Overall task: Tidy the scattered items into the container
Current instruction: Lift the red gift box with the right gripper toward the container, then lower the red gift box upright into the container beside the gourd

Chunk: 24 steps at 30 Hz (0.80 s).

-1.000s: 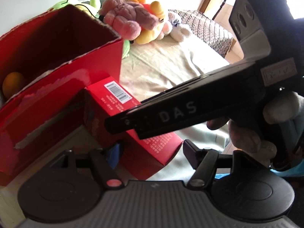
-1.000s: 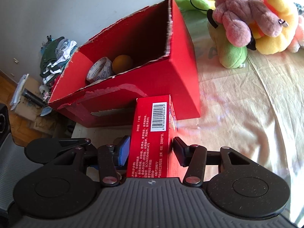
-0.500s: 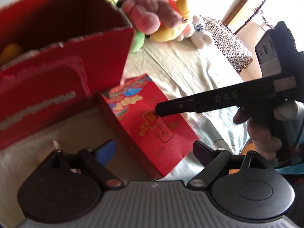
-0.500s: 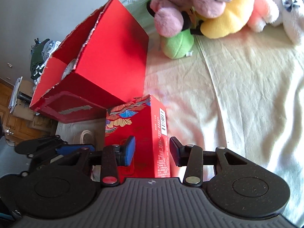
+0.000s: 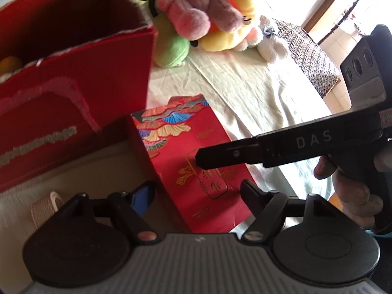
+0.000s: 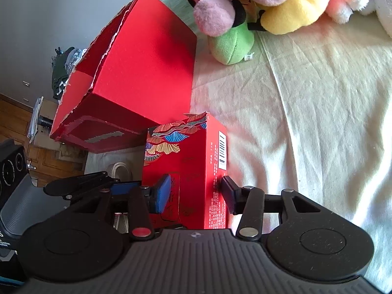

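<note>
Red carton with fan-pattern print (image 6: 188, 171), pinched between the blue pad (image 6: 160, 193) and black pad of the right gripper (image 6: 193, 193), jaws closed part-way against its two broad faces. Barcode side turned toward the cream bedsheet (image 6: 306, 122). Lower edge hidden behind the gripper body, so resting or lifted: cannot tell.

In the left wrist view, same carton (image 5: 196, 166) tilted, printed face up, with the right gripper's black finger (image 5: 227, 155) across that face and the right hand (image 5: 352, 191) wrapped round the handle. Left gripper (image 5: 196, 193) spread wide around the carton's near end, pads apart from it, holding nothing.

Just beyond the carton, touching or nearly so at its far corner: big red cardboard container (image 6: 137, 73), top open, rim torn. Inside, only an orange ball (image 5: 9, 63) visible at the frame's edge. Beside the left finger, a roll of beige tape (image 5: 45, 205) lying on the sheet.

Farther back, heap of plush toys: pink one (image 5: 196, 12) on top, green one (image 5: 171, 49), yellow one (image 5: 227, 34), white one (image 5: 272, 44).
</note>
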Each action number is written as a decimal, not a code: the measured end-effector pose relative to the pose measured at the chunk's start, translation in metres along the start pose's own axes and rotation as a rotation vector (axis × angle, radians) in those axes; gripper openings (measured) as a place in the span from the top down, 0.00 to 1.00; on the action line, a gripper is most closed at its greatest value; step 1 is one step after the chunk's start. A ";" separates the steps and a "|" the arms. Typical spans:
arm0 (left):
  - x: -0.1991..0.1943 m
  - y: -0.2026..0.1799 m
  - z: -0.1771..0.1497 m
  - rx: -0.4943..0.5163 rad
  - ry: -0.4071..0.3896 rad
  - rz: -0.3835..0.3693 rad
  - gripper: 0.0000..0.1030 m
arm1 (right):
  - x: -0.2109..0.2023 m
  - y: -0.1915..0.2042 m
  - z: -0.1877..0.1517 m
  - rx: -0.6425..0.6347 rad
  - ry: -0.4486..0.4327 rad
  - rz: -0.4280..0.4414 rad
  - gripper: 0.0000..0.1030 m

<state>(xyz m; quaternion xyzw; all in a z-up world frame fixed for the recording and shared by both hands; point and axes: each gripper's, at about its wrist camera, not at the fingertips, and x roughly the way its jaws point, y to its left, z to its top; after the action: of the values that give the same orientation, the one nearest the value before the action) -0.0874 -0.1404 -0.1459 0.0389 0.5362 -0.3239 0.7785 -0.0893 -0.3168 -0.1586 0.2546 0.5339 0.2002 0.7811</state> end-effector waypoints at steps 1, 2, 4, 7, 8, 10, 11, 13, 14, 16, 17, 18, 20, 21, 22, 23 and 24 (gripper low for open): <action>0.001 -0.002 0.001 0.006 0.003 -0.001 0.27 | -0.002 0.000 0.000 0.000 -0.002 -0.003 0.53; 0.001 -0.003 0.003 0.010 0.006 -0.005 0.27 | -0.004 0.000 0.000 0.000 -0.006 -0.007 0.53; 0.002 -0.008 0.007 0.021 0.009 -0.016 0.27 | -0.009 -0.003 -0.001 0.009 -0.018 -0.015 0.53; -0.001 -0.021 0.015 0.069 -0.019 -0.015 0.27 | -0.022 -0.010 -0.001 0.040 -0.061 -0.019 0.53; -0.003 -0.028 0.019 0.096 -0.035 -0.005 0.27 | -0.028 -0.013 0.000 0.051 -0.076 -0.014 0.53; -0.006 -0.038 0.028 0.134 -0.066 0.005 0.27 | -0.040 -0.017 0.000 0.060 -0.106 -0.009 0.53; -0.007 -0.041 0.033 0.140 -0.080 0.003 0.27 | -0.044 -0.018 0.001 0.062 -0.117 -0.010 0.53; -0.012 -0.045 0.043 0.146 -0.109 -0.007 0.27 | -0.053 -0.019 0.000 0.066 -0.143 -0.010 0.53; -0.015 -0.047 0.047 0.156 -0.117 -0.011 0.27 | -0.058 -0.019 0.000 0.067 -0.166 -0.010 0.53; -0.021 -0.052 0.055 0.169 -0.152 -0.005 0.27 | -0.069 -0.017 0.002 0.065 -0.221 -0.008 0.53; -0.023 -0.054 0.057 0.175 -0.166 -0.001 0.27 | -0.072 -0.017 0.004 0.067 -0.245 -0.003 0.53; -0.026 -0.055 0.060 0.176 -0.175 0.000 0.27 | -0.075 -0.017 0.006 0.073 -0.265 0.002 0.53; -0.033 -0.054 0.065 0.171 -0.199 0.003 0.27 | -0.078 -0.013 0.011 0.077 -0.292 0.012 0.53; -0.037 -0.054 0.067 0.169 -0.213 0.005 0.27 | -0.079 -0.011 0.012 0.069 -0.304 0.018 0.53; -0.043 -0.054 0.068 0.170 -0.229 0.008 0.27 | -0.082 -0.008 0.014 0.057 -0.321 0.026 0.53; -0.050 -0.053 0.069 0.170 -0.250 0.014 0.27 | -0.086 -0.006 0.016 0.045 -0.336 0.036 0.53; -0.057 -0.052 0.070 0.168 -0.268 0.020 0.27 | -0.088 -0.002 0.019 0.036 -0.350 0.048 0.53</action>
<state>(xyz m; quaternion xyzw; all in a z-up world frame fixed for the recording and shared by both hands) -0.0716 -0.1836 -0.0529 0.0657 0.3983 -0.3623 0.8401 -0.1027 -0.3732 -0.0893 0.3121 0.3869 0.1617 0.8525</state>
